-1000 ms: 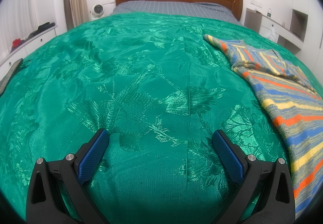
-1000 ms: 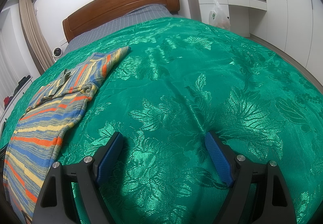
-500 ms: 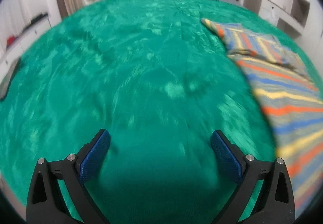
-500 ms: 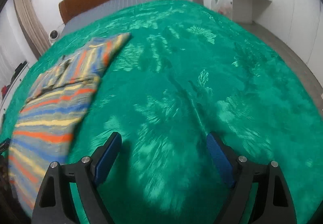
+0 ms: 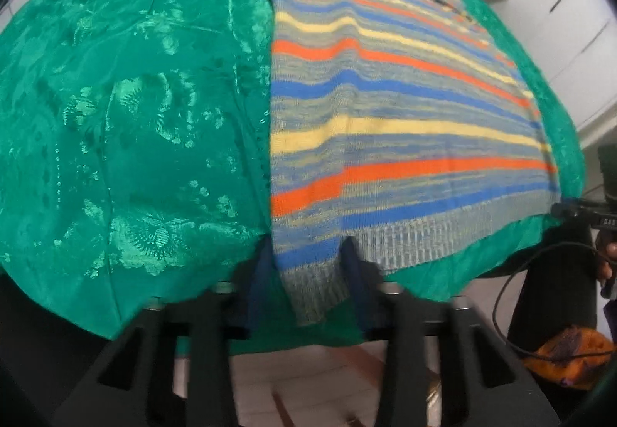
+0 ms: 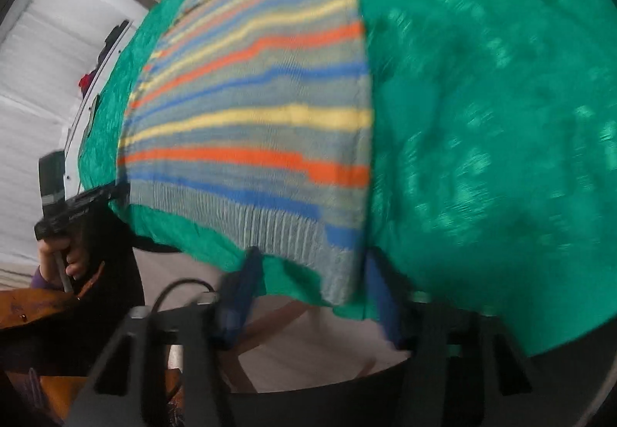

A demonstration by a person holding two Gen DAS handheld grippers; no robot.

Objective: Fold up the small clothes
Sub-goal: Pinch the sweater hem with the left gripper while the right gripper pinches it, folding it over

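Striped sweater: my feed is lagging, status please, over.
Left claw shut on striped sweater, near hem corner. Right claw open, straddling the other hem corner. Nothing in the way.

Sweater: knit, grey-blue ground, horizontal orange, yellow and blue stripes; ribbed grey hem. Bedspread: shiny emerald green, woven floral pattern. Gripper pads: blue.

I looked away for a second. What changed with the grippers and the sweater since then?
Both grippers dropped back from over the bedspread to the sweater hem at the bed's near edge. The left gripper has narrowed around the hem's left corner; the right gripper straddles the right corner, jaws wider. The sweater remains flat on the bed.
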